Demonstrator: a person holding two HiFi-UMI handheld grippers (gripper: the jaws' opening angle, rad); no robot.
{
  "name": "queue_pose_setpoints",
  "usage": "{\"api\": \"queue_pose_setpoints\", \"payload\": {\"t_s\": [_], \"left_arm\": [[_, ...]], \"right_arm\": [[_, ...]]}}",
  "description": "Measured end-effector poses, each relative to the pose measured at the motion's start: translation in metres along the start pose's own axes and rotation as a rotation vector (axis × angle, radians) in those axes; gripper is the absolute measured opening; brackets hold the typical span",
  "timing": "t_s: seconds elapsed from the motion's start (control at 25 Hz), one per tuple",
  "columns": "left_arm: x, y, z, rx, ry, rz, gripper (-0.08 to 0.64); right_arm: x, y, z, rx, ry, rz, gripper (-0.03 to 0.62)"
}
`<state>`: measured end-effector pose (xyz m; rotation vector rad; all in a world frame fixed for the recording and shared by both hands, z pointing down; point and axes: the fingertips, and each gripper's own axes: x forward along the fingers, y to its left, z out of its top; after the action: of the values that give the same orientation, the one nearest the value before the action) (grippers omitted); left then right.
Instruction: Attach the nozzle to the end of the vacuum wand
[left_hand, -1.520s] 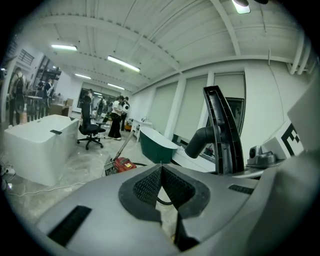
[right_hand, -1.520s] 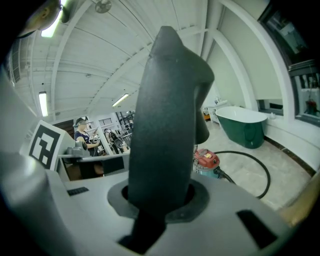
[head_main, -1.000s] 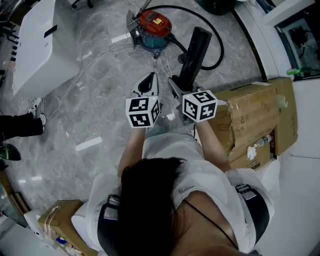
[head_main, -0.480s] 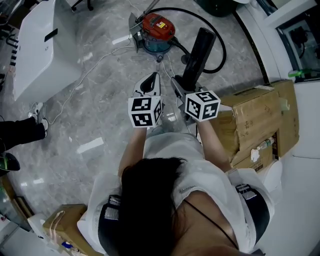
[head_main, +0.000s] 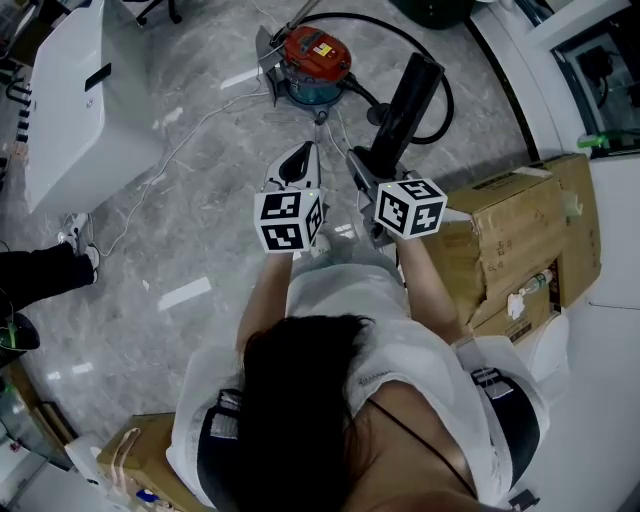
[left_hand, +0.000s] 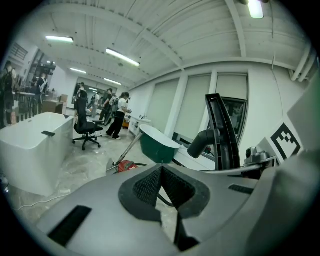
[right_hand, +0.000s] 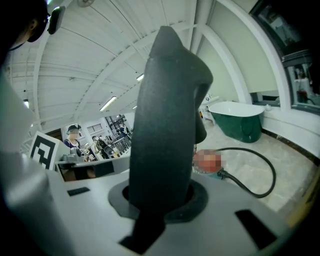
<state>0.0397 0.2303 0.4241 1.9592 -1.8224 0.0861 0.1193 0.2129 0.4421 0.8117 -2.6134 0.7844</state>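
— So, what is the right gripper (head_main: 366, 172) doing?

— It is pinching the base of the black nozzle (head_main: 405, 100), and its jaws have just been closing a little further on it. The nozzle is sticking out past the gripper and is now leaning further toward the right of the head view than it was a second ago.

— And the left gripper (head_main: 297, 165)?

— Its jaws are pressing together on nothing, and it is travelling just beside the right one.

— Where is the wand sitting?

— The wand (left_hand: 128, 150) is slanting up from the red vacuum canister (head_main: 314, 52), which is standing on the floor (head_main: 200, 180) ahead of both grippers. The black hose (head_main: 443, 105) is looping away from it to the right. The nozzle is hanging well apart from the wand's end.

— So how far is the job getting?

— I am judging that the nozzle is still being carried and turned, not fitted. The firmer pinch is probably helping it stay put for the push onto the wand. The left gripper is going to need to open if it is meant to steady the wand.
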Motion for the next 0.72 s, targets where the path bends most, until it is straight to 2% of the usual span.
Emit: {"api": "queue_pose_setpoints", "payload": {"t_s": [0.28,0.72], "left_arm": [[-0.002,0.000,0.001,0.010,0.003,-0.003,0.003],[-0.004,0.010,0.003,-0.007,-0.002,0.011,0.003]], "right_arm": [[-0.007,-0.007,-0.005,0.035,-0.003,-0.023,0.064],[0.000,-0.004,-0.001,0.019,-0.002,-0.018,0.064]]}}
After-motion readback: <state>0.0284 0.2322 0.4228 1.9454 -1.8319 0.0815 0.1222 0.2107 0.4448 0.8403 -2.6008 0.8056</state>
